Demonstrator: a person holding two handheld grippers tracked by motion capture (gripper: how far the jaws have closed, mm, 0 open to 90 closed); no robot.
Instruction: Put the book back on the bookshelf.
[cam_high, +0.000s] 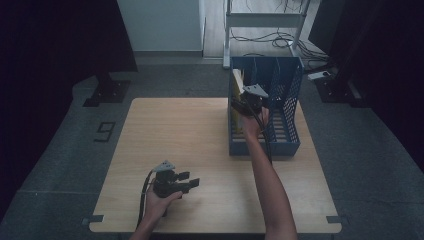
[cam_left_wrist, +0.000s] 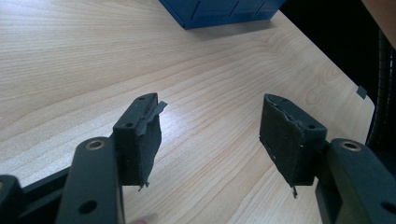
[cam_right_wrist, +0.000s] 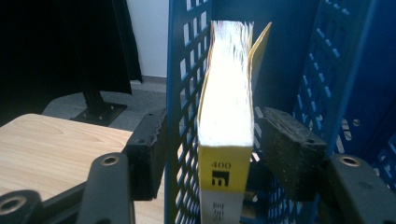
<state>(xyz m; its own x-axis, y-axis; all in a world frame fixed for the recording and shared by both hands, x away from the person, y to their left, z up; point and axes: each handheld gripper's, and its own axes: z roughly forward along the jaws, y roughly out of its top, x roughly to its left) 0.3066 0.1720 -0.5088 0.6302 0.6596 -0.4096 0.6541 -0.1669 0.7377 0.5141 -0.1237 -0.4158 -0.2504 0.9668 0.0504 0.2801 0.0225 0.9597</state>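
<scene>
A blue file rack (cam_high: 287, 145) stands on the far right of the wooden table (cam_high: 175, 130). A yellow-covered book (cam_high: 236, 80) stands upright in its leftmost slot. My right gripper (cam_high: 240, 104) reaches into that side of the rack. In the right gripper view its jaws straddle the rack's perforated left wall (cam_right_wrist: 175, 70) and the book (cam_right_wrist: 226, 116). The right gripper (cam_right_wrist: 215, 116) is open, and its pads stand just clear of the book. My left gripper (cam_high: 190, 179) rests low near the table's front left, open and empty (cam_left_wrist: 210, 105), over bare wood (cam_left_wrist: 93, 60).
The rack's other slots to the right hold nothing. Its base corner (cam_left_wrist: 219, 11) lies far ahead of the left gripper. Beyond the table are a white frame with cables (cam_high: 265, 22), black stand feet (cam_high: 107, 92) and dark curtains. The table edge (cam_left_wrist: 359, 93) is close on that gripper's right.
</scene>
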